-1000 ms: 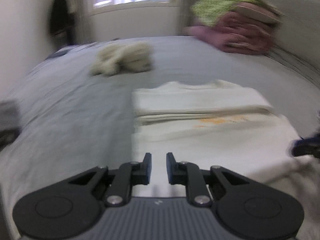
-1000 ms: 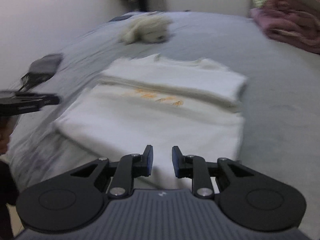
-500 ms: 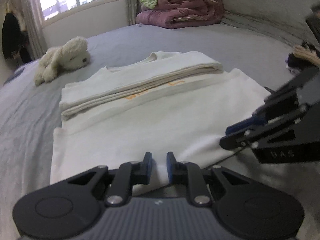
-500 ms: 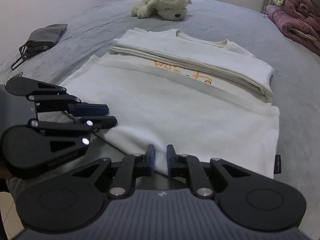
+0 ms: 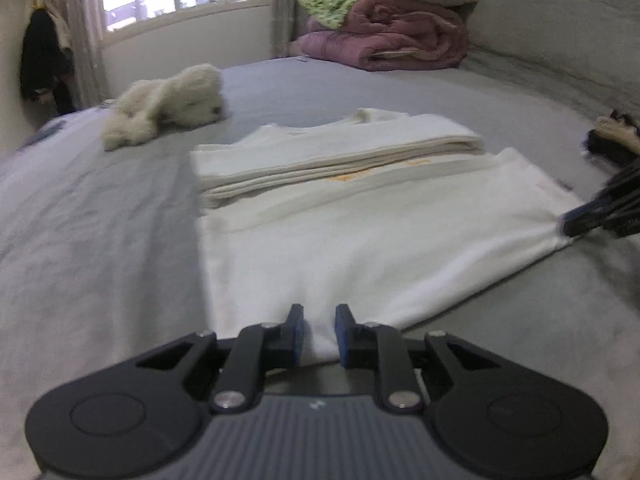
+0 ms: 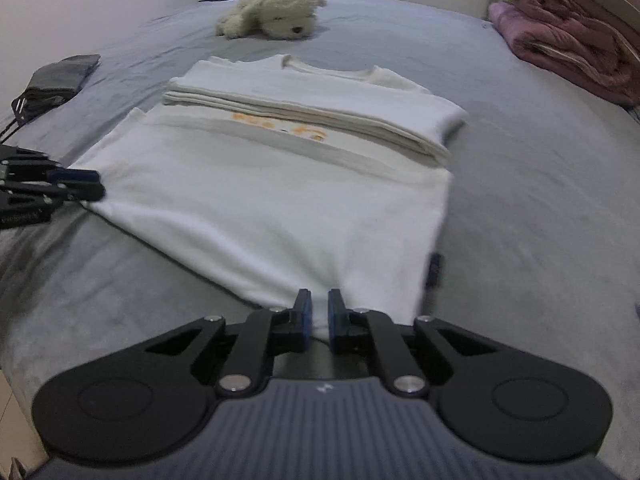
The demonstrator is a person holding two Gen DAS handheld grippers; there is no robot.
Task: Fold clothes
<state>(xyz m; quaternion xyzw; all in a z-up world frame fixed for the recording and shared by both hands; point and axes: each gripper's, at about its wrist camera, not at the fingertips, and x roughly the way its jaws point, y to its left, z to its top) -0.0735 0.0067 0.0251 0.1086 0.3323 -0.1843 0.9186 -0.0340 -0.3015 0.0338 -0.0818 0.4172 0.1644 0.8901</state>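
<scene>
Now, change: half a second ago we held both grippers just short of the hem, close to each other; they have since spread to the two near corners and the hem cloth sits between the fingers of each.
Shirt: white, flat on the grey bed, its upper part folded down in a thick band across the chest, orange print just showing under the band's edge.
Left gripper: low over the bed, pointing along the shirt from its near left corner; fingers narrowed around a tuck of hem, with a gap between the pads, so we judge it a grasp, though blur hides the contact.
Right gripper: same low, forward pose at the near right corner; fingers drawn close with white cloth pinched between them. From the left camera its tip meets the shirt's corner, and the cloth there is pulled to a point.
Left gripper from the right camera: at the far left edge, tips touching the shirt's other corner.
Toy: a pale plush dog beyond the shirt, well apart from it.
Blankets: pink and green, stacked at the far right of the bed.
Grey bundle: lying near the bed's left edge.
</scene>
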